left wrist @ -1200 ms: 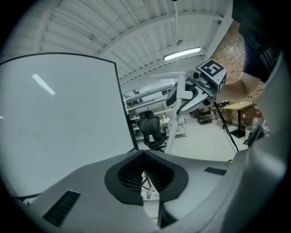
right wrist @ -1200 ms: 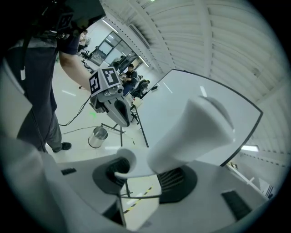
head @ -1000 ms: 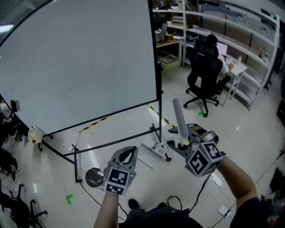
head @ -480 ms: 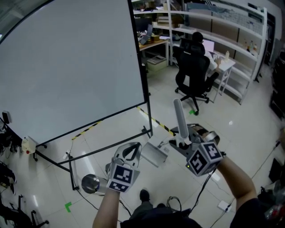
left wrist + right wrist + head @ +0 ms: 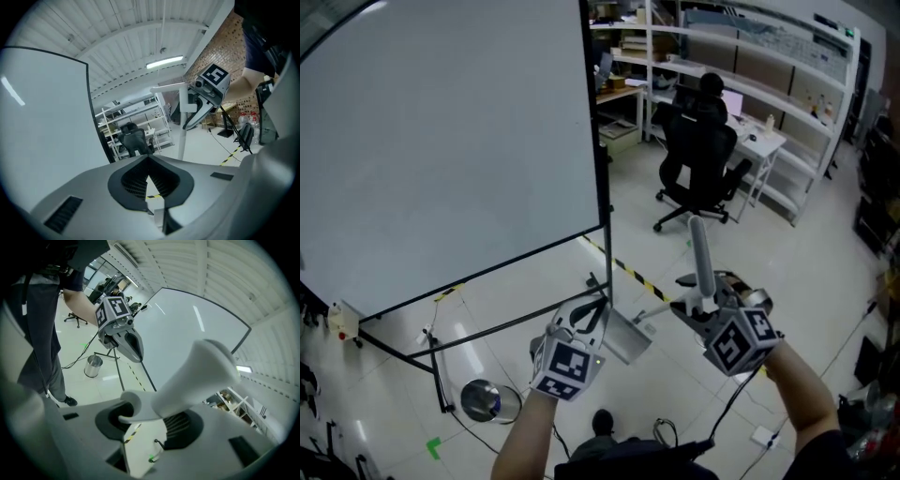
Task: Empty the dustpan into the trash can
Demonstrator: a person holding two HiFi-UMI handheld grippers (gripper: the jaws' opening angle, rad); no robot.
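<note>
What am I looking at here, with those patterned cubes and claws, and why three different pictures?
No robot here: a person wears a head camera and holds a two-jaw gripper in each hand; the patterned cubes are part of the grippers. The head view looks down on both hands; the other two pictures come from cameras riding on each gripper. The right gripper is clamped on the grey dustpan handle. The left gripper is shut and empty. On the tiled floor stands a small metal trash can, near the stand of a big white screen.
</note>
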